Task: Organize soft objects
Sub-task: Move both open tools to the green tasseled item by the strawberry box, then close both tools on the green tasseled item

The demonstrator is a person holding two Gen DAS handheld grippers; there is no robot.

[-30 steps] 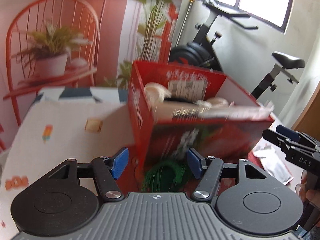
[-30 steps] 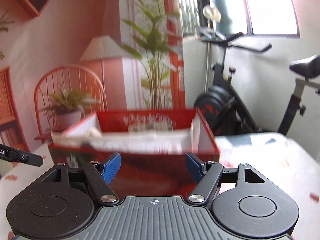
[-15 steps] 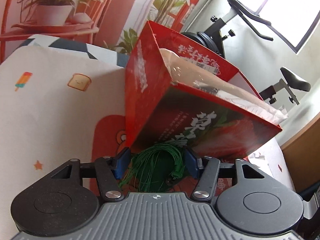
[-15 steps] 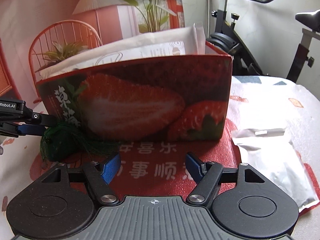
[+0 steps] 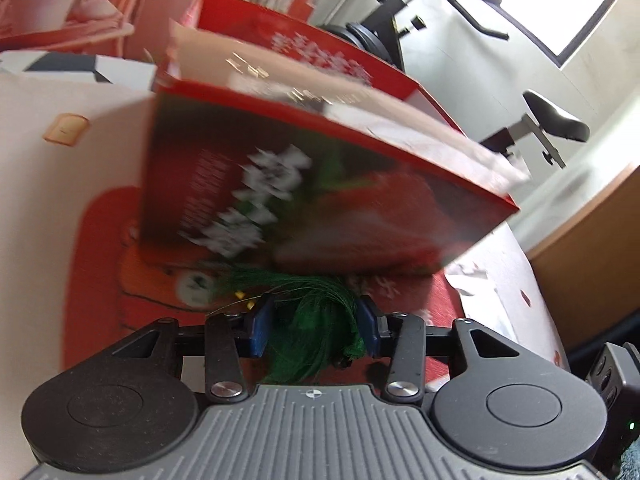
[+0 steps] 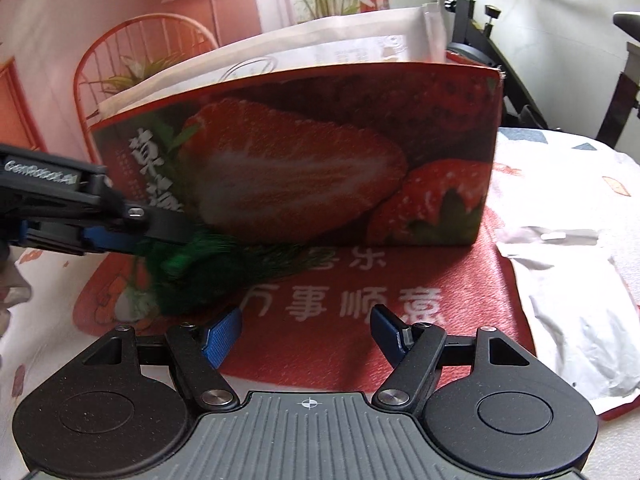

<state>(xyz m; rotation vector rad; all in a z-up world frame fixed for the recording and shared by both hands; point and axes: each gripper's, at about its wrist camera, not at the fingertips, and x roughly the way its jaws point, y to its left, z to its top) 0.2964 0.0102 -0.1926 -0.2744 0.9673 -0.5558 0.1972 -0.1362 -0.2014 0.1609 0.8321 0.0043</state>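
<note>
Here, the left gripper [image 5: 314, 326] has just been closing its blue pads around a green tassel-like bundle of threads [image 5: 316, 320], which lies on the red mat [image 6: 400, 312] at the foot of the strawberry-printed box [image 6: 304, 160]. In the left wrist view, low in the centre of the frame, the fibres fill the gap and both pads appear to press on them, though blur leaves the firmness of the pinch uncertain. The right wrist view shows the same bundle [image 6: 192, 264] at middle left, held under the other tool's black fingers.

The right gripper [image 6: 306, 332] hangs with its jaws spread and nothing between them, low over the mat in the bottom centre. Likely it waits for the crumpled white plastic pouch [image 6: 568, 300] at the right edge of the frame.

The box stands in the middle of the frame, already stuffed with white packets [image 6: 280, 52] that rise above its rim, so it seems the collecting place for the soft items. Its front carries large white Chinese characters beside a sliced strawberry. The mat reads "万事顺意". The left tool's arm bears "GenRobot.AI".
</note>
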